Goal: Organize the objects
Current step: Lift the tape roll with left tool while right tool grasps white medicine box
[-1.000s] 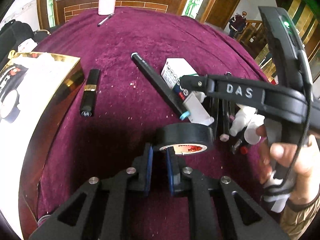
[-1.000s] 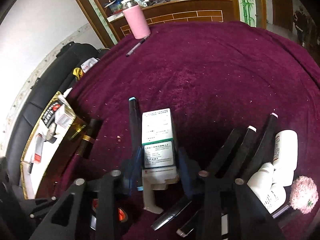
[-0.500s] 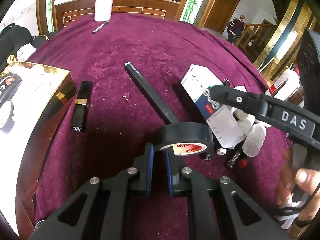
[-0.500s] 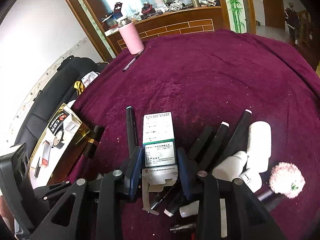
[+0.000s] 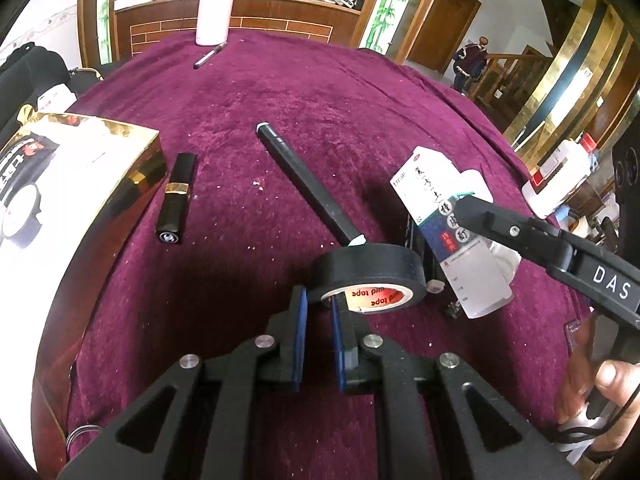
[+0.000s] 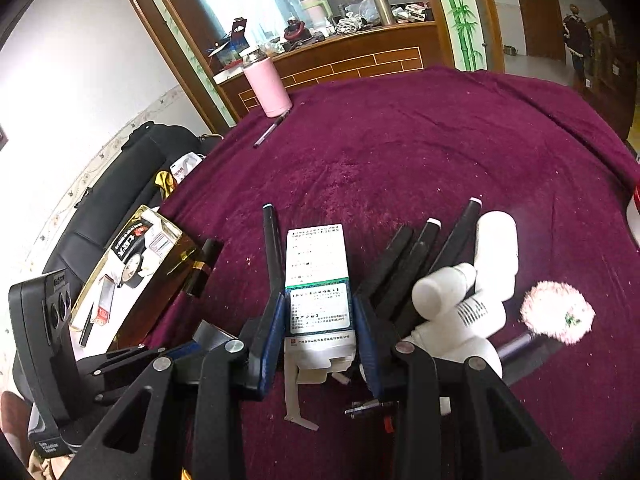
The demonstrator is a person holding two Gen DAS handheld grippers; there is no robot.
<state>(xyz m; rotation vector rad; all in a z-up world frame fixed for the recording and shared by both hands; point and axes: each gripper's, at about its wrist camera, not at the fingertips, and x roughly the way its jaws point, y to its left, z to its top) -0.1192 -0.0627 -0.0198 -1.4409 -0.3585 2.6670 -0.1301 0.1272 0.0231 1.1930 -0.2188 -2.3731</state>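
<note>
White capital letters "DAS" stand on the black plastic arm of the right gripper (image 5: 472, 216). Red print on the white cardboard core of the black roll of electrical tape (image 5: 366, 276) reads, upside down, "tape". The white and dark blue medicine carton (image 5: 448, 224) carries Chinese characters, too small to read.

Table covered in maroon cloth (image 5: 360, 92). Gold box (image 5: 132, 168) and lipstick (image 5: 178, 198) left; black pen (image 5: 308, 184) centre. Pink tumbler (image 6: 267, 86) far edge.
</note>
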